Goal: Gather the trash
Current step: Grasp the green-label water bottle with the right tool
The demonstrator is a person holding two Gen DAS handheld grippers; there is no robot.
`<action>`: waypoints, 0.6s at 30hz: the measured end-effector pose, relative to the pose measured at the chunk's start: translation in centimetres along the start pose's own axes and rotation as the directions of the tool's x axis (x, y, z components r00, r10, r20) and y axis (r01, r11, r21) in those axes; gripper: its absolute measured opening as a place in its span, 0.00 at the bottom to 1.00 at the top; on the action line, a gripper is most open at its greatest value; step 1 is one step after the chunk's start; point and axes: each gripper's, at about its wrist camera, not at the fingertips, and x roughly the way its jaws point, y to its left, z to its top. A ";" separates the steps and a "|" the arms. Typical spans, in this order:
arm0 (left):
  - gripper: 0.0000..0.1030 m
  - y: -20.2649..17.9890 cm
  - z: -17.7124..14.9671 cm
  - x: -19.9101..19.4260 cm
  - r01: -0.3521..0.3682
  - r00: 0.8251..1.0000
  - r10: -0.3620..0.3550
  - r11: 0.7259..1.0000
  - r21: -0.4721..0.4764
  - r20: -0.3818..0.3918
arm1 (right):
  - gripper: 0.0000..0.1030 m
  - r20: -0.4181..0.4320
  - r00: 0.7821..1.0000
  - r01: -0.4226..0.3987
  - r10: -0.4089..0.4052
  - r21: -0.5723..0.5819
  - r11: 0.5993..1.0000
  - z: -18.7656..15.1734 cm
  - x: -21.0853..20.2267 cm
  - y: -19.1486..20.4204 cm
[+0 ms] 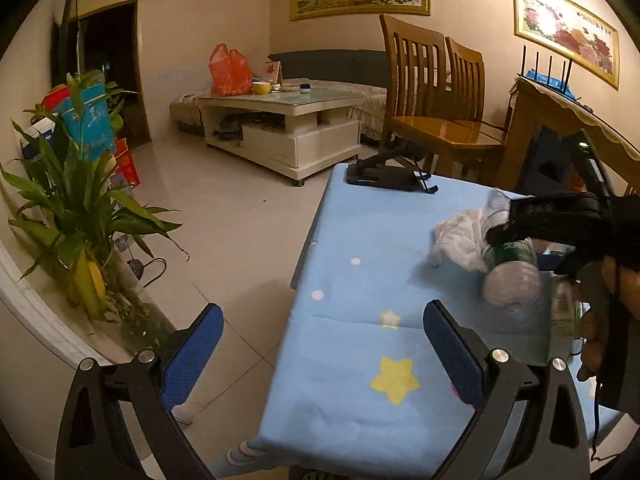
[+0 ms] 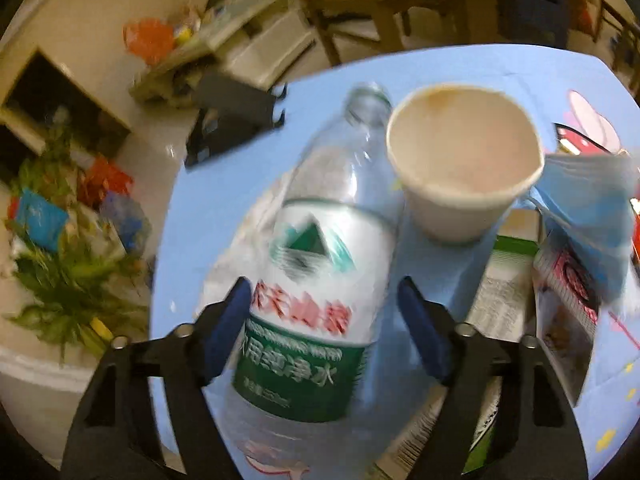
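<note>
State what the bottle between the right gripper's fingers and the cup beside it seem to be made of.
Water bottle: clear thin plastic, glossy; the blue tablecloth shows through its upper body, and a green-and-white printed film label wraps it.
Cup: likely paper, matte off-white with a rolled rim and a brownish stain inside; blur leaves foam possible.
The right gripper straddles the bottle.

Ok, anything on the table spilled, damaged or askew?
The plastic bottle lies on its side, uncapped, between the right gripper's open fingers. The paper cup stands upright, stained inside. No spill visible.
</note>
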 end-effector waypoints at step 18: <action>0.94 -1.2 2.7 3.5 0.112 0.993 -0.111 0.993 0.025 -0.041 | 0.62 -0.002 0.967 -0.252 0.254 -0.131 0.959 -3.6 -7.8 -4.1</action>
